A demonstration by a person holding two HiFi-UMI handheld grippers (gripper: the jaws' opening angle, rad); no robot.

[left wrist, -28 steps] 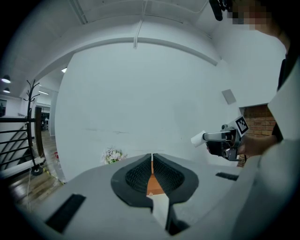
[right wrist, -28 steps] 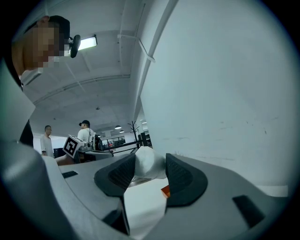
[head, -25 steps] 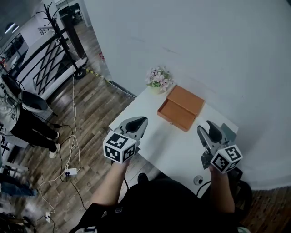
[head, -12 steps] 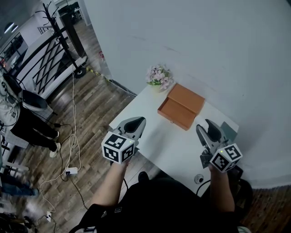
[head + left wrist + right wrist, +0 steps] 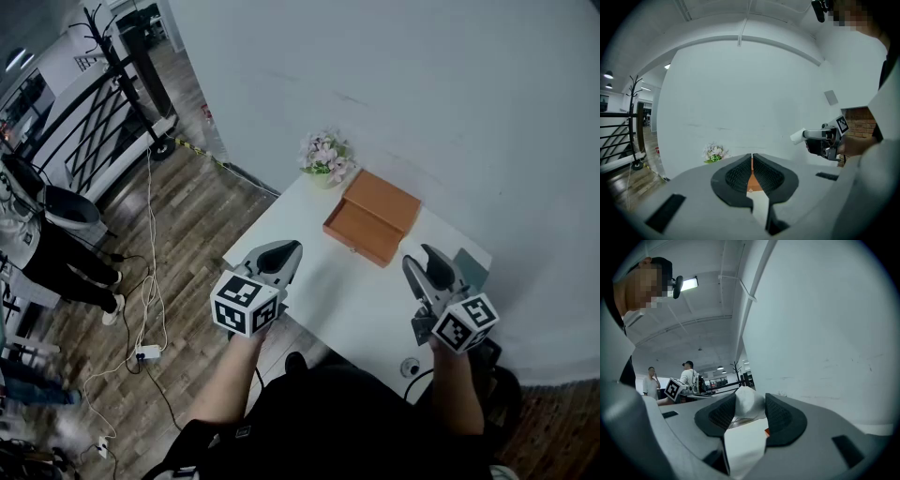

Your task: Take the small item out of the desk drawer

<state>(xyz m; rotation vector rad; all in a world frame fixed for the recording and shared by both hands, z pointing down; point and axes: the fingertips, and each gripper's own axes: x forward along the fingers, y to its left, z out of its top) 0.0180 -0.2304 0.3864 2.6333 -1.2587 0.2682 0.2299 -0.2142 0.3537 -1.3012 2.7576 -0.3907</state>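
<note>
An orange-brown drawer box (image 5: 372,217) stands at the back of the white desk (image 5: 328,291); I cannot tell whether its drawer is pulled out. My right gripper (image 5: 429,262) hovers over the desk's right part, in front of the box. In the right gripper view its jaws (image 5: 750,399) are shut on a small crumpled white item (image 5: 749,404). That white item (image 5: 798,136) also shows at the right gripper's tip in the left gripper view. My left gripper (image 5: 284,253) hangs over the desk's left front edge, jaws (image 5: 752,157) shut with nothing in them.
A pot of pink flowers (image 5: 325,157) sits at the desk's back left corner beside the box. A grey object (image 5: 469,267) lies at the desk's right edge. A white wall runs behind. Cables (image 5: 141,309) lie on the wooden floor at left, where a person (image 5: 37,234) stands.
Both grippers have hardly moved; the right one has drifted slightly left with the white item still in its jaws.
</note>
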